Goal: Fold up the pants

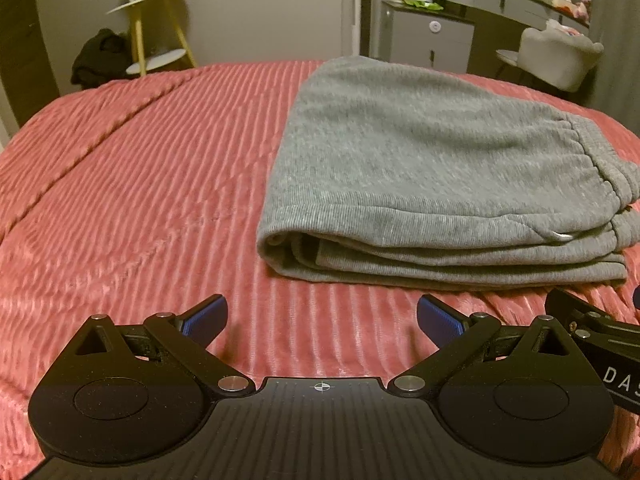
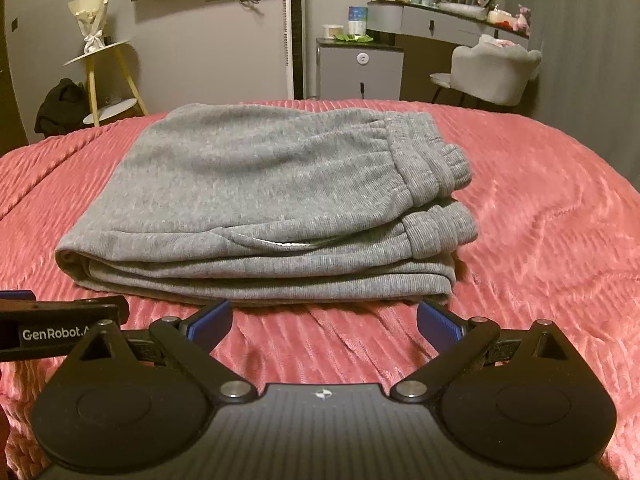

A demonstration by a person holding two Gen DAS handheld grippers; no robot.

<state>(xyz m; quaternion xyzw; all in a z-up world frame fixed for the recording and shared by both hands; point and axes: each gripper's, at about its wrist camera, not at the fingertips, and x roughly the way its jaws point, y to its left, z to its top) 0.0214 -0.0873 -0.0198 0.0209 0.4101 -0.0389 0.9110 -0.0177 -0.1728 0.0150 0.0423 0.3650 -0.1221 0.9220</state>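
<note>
**Folded pants on bed, both grippers empty**

Pants (image 2: 256, 208): grey, ribbed knit, folded into a thick stack of several layers. You have them lying flat on the pink bedspread (image 1: 140, 184), folded edge to the left, elastic waistband and cuffs bunched at the right end. A short pale strip shows at a pocket opening on the near side.

Left gripper (image 1: 322, 320): your jaws stand wide apart with nothing between them, blue pads facing inward. It sits low over the bedspread, just short of the stack's near edge and off toward its left corner; the pants lie ahead and to the right.

Right gripper (image 2: 325, 322): jaws likewise wide apart and empty. It sits squarely in front of the stack, pad tips near the bottom layer; you cannot tell from this view whether they touch it.

The two grippers are close side by side; each shows at the edge of the other's view.

Beyond the bed: a yellow-legged stand (image 2: 106, 76) with a wrapped bouquet, a grey chair (image 2: 496, 70), and a dresser (image 2: 436, 20) with bottles.
</note>
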